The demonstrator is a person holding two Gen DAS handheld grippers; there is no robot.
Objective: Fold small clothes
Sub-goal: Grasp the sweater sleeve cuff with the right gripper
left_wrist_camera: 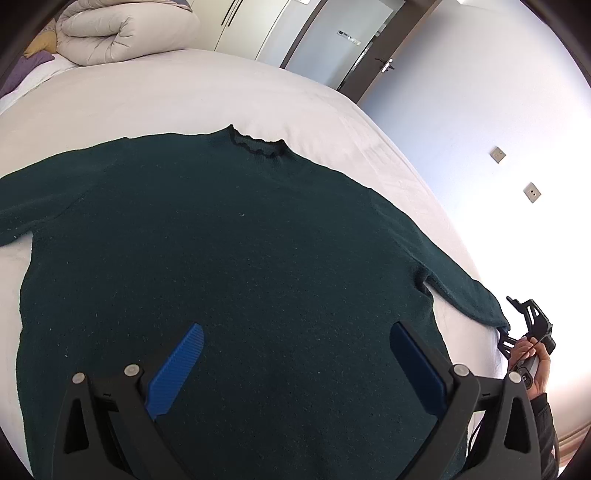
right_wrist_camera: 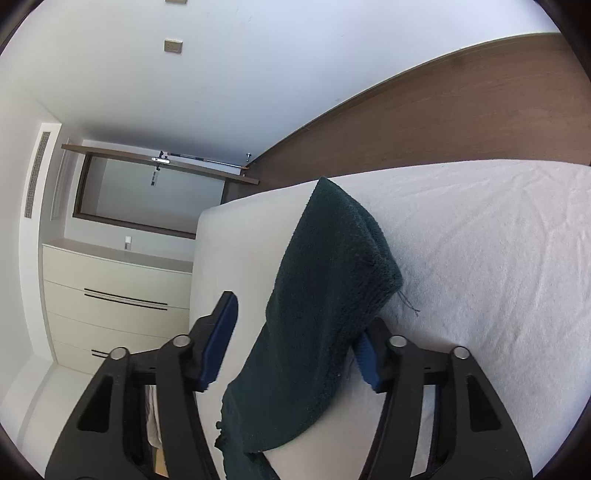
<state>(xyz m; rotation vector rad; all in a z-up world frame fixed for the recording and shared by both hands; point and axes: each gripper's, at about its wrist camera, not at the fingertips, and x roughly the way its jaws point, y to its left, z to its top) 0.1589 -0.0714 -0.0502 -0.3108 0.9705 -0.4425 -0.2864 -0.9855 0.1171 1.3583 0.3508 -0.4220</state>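
A dark green sweater [left_wrist_camera: 229, 251] lies flat on the white bed [left_wrist_camera: 184, 96], collar [left_wrist_camera: 258, 146] at the far side, sleeves spread left and right. My left gripper [left_wrist_camera: 295, 365] is open just above the sweater's lower body, holding nothing. My right gripper [right_wrist_camera: 299, 328] is open around the end of the right sleeve [right_wrist_camera: 325, 295], which hangs over the bed's edge; the sleeve lies between the blue pads [right_wrist_camera: 221, 332], not pinched. The right gripper also shows in the left wrist view [left_wrist_camera: 528, 325], at the sleeve's cuff.
A folded beige duvet [left_wrist_camera: 125, 33] and pillows sit at the far end of the bed. A white wall [left_wrist_camera: 480, 110] and door stand on the right. In the right wrist view a cream drawer unit [right_wrist_camera: 114, 295] and brown floor [right_wrist_camera: 443, 110] lie beyond the bed's edge [right_wrist_camera: 199, 258].
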